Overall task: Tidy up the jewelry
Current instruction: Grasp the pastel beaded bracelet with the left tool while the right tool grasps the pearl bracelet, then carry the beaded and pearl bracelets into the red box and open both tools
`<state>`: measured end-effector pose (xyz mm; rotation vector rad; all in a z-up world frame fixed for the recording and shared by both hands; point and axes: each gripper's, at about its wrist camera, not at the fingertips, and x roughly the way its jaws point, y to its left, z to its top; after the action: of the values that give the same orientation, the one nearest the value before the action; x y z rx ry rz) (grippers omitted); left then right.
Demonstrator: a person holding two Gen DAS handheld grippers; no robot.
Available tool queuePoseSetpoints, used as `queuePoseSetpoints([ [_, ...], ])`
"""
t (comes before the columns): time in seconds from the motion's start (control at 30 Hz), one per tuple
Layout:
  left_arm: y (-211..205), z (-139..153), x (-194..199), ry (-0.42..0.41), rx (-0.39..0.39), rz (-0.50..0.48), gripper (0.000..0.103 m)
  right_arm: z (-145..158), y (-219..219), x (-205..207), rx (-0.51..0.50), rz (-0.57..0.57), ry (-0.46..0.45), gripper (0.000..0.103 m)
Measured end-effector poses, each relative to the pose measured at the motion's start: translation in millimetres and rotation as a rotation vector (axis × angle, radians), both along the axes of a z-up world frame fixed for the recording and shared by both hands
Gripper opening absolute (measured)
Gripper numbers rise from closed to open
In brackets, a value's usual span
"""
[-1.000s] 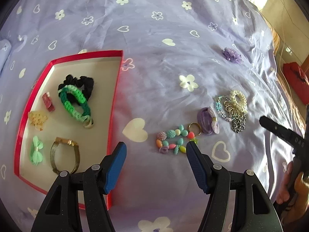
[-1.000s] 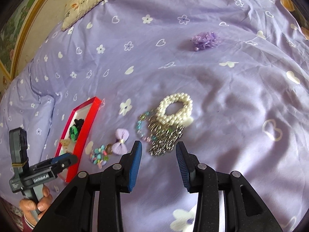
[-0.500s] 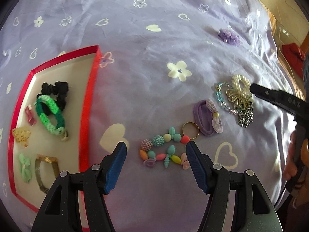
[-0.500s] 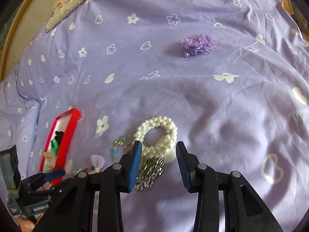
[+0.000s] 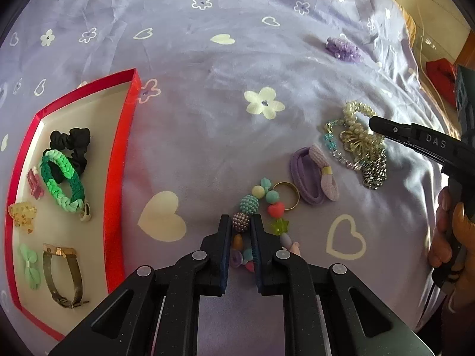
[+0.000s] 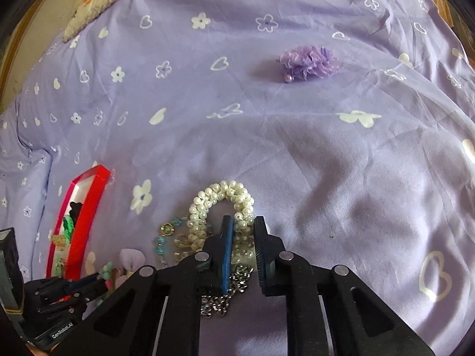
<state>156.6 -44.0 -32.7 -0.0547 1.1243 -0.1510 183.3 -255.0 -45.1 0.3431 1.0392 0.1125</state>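
Grasp step, both hands. Left gripper (image 5: 240,231) had just closed, pinching the beaded bracelet (image 5: 261,204) between its fingertips. Right gripper (image 6: 242,231) had likewise just closed on the pearl bracelet (image 6: 219,201). Red tray (image 5: 118,160) lay to the left gripper's left. Next, probably: lift clear, carry over its rim.

The string of pastel plastic beads (image 5: 257,207) lies bent on the lilac sheet, w/ a gold ring (image 5: 285,195) at its far end. Just beside it lies a purple elastic hair tie with knitted bow (image 5: 314,178). Further right is a tangle: white pearl bracelet (image 6: 222,204), blue-bead chain (image 6: 161,241) and silver metal chain (image 6: 225,292), all touching. A purple ruffled fabric flower (image 6: 308,62) lies well apart. The red-rimmed shallow tray (image 5: 118,160) holds a black scrunchie (image 5: 72,142), green braided band (image 5: 61,175), gold mesh bracelet (image 5: 63,276), mint bow (image 5: 29,264), etc.
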Motion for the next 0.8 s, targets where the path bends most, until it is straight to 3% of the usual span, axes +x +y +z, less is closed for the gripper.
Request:
queuePoseSetpoints([
  [0.47, 30.8, 45.8, -38.5, -0.098, -0.091, 0.053, 0.012, 61.6, 19.8, -23.0, 0.108, 0.057, -0.128, 0.013],
  [0.8, 58.7, 77.3, -79.6, -0.157, -0.116, 0.103, 0.012, 82.2, 59.8, -37.4, 0.158, 0.150, -0.152, 0.013],
])
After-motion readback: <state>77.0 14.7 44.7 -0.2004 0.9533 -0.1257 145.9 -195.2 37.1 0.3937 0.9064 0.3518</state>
